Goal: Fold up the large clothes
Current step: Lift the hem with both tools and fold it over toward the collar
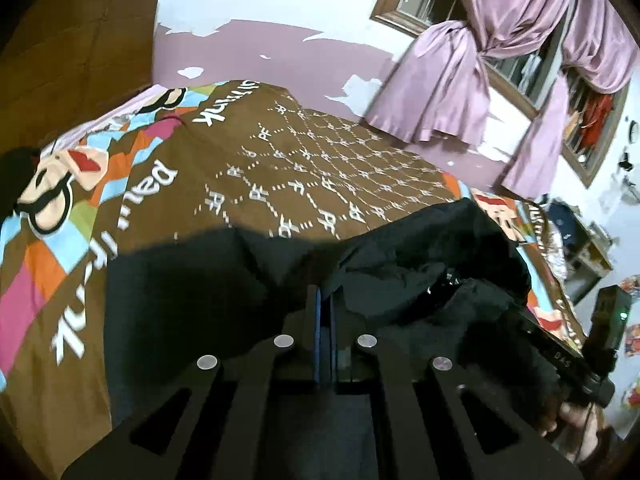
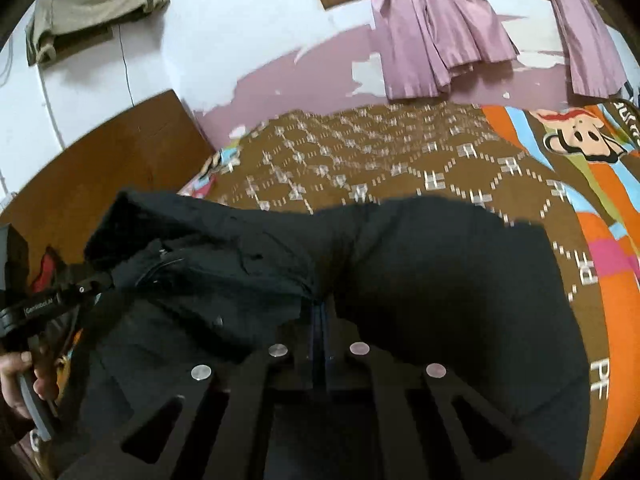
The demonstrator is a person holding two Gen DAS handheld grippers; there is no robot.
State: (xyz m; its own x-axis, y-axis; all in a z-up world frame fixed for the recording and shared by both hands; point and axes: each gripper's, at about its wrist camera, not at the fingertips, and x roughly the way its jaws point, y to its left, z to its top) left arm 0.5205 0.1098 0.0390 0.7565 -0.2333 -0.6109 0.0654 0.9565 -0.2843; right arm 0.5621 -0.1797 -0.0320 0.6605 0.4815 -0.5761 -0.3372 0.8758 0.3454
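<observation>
A large black garment (image 1: 200, 280) lies bunched on a brown patterned bedsheet (image 1: 320, 160). My left gripper (image 1: 326, 296) is shut, with a fold of the black cloth pinched between its fingers. In the right wrist view the same black garment (image 2: 440, 280) spreads over the bedsheet (image 2: 400, 152), and my right gripper (image 2: 320, 308) is shut on another fold of it. The two grippers hold the cloth close together, side by side. The right gripper's body (image 1: 560, 356) shows at the right of the left wrist view, its tips buried in cloth. A hand (image 2: 20, 380) holds the left gripper's handle.
A wooden headboard (image 1: 80, 40) stands at the bed's left end against a peeling wall. Purple curtains (image 1: 440, 80) hang over a window behind the bed. An olive garment (image 2: 92, 4) hangs on the wall. A cluttered shelf (image 1: 580, 240) stands past the bed's right end.
</observation>
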